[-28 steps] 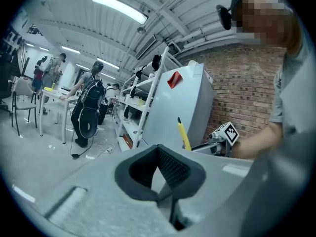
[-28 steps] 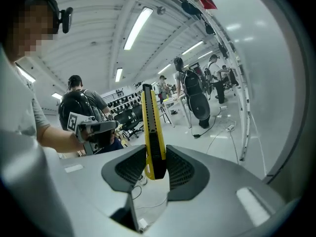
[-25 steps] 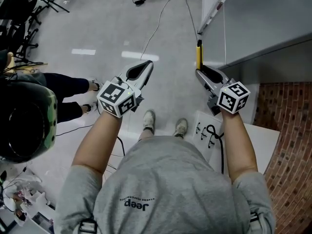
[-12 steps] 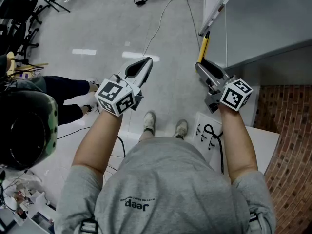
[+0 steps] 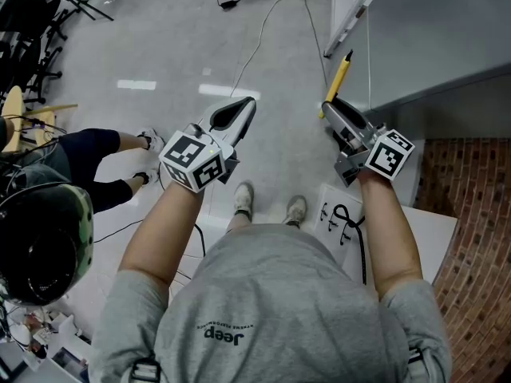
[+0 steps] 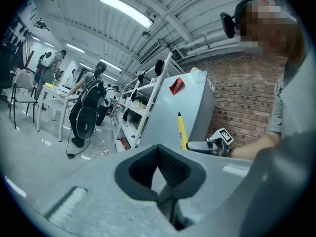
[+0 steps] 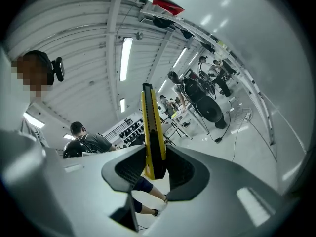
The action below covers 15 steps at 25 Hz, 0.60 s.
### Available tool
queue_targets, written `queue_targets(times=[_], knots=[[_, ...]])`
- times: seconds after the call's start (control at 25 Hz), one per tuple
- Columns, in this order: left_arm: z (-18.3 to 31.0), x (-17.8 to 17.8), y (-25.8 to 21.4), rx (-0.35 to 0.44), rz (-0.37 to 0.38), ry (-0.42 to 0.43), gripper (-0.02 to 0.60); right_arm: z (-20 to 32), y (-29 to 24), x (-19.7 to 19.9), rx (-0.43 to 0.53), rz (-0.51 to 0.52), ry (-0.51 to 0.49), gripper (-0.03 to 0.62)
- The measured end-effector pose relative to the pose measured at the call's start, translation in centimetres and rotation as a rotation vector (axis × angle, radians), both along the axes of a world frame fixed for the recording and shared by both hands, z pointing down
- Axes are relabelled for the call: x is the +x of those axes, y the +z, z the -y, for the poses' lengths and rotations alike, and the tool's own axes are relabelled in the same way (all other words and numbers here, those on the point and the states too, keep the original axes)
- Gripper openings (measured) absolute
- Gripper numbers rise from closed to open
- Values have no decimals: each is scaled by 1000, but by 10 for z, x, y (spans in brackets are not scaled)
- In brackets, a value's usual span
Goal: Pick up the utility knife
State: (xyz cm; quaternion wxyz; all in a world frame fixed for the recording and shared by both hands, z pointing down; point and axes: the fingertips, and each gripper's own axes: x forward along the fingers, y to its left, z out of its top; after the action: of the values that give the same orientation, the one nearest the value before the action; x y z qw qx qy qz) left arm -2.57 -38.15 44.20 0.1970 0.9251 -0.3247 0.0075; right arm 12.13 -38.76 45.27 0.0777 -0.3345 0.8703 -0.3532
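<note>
The utility knife (image 5: 338, 78) is a slim yellow bar with a black tip. My right gripper (image 5: 329, 106) is shut on its lower end and holds it in the air above the floor. In the right gripper view the knife (image 7: 152, 132) stands up between the two dark pads, which press on both its sides. The left gripper view shows the knife (image 6: 181, 130) sticking up from the right gripper (image 6: 197, 145). My left gripper (image 5: 249, 102) hovers to the left at about the same height, jaws together and nothing in them.
A grey cabinet (image 5: 431, 30) stands at the right, with brick surface (image 5: 471, 214) below it and a white sheet with black marks (image 5: 339, 214) by my feet. Cables (image 5: 263, 30) run over the floor. A person with a dark helmet (image 5: 40, 238) is at the left.
My right gripper has rolled and risen slightly, so the knife now leans to the right instead of pointing straight away. The person at the left has shifted. My left gripper has hardly moved.
</note>
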Motion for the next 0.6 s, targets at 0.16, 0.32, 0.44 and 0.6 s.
queue_targets(times=[0.16, 0.32, 0.44, 0.6], knots=[[0, 4, 1, -2, 3, 7, -2, -2, 1, 1, 0, -7, -4, 137], [-1, 5, 1, -1, 3, 12, -2, -3, 4, 4, -4, -14, -2, 137], [-1, 6, 1, -1, 3, 14, -2, -3, 4, 5, -6, -18, 0, 137], [0, 7, 0, -1, 5, 15, -2, -3, 4, 7, -7, -21, 2, 137]])
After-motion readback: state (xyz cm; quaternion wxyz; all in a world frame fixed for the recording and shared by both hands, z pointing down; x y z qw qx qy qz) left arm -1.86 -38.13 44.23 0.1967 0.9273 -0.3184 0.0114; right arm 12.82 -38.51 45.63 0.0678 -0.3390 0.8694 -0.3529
